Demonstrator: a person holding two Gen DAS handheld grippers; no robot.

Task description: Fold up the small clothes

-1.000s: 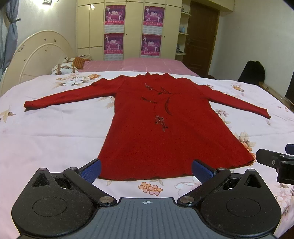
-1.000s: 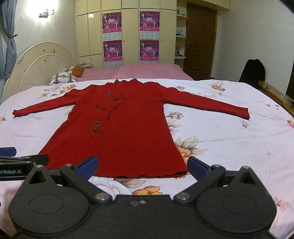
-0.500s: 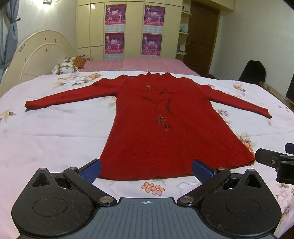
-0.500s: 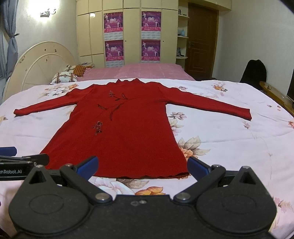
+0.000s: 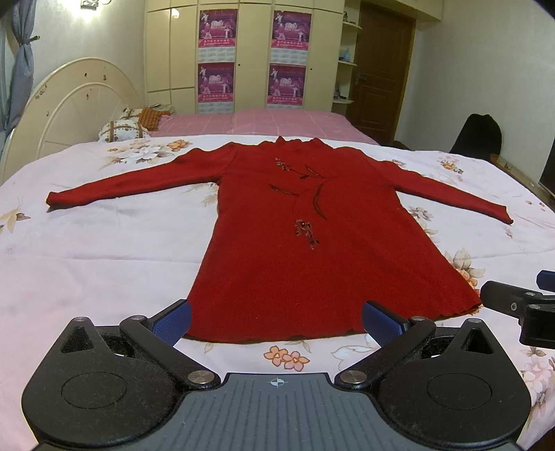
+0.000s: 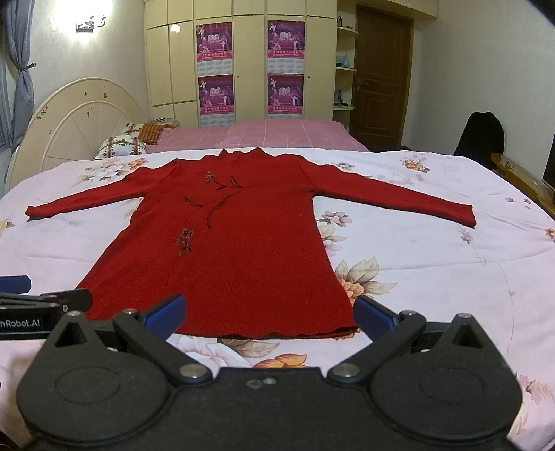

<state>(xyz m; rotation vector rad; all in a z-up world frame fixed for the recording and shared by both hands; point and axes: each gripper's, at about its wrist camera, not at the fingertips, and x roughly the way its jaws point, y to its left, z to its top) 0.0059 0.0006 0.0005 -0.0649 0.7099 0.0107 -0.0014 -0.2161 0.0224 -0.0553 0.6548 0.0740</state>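
Left tool wide open, level, pointing far; right tool just beside it, equally spread, holding nothing.

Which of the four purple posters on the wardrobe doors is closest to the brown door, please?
The upper right poster and lower right poster share the column nearest the brown door; both left ones hang farther away.

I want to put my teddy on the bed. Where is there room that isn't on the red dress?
Bare floral bedspread lies right of the red dress, below its right sleeve. Another bare patch sits left of the body, under the left sleeve. The near edge is crowded: the left gripper and right gripper are at the hem.
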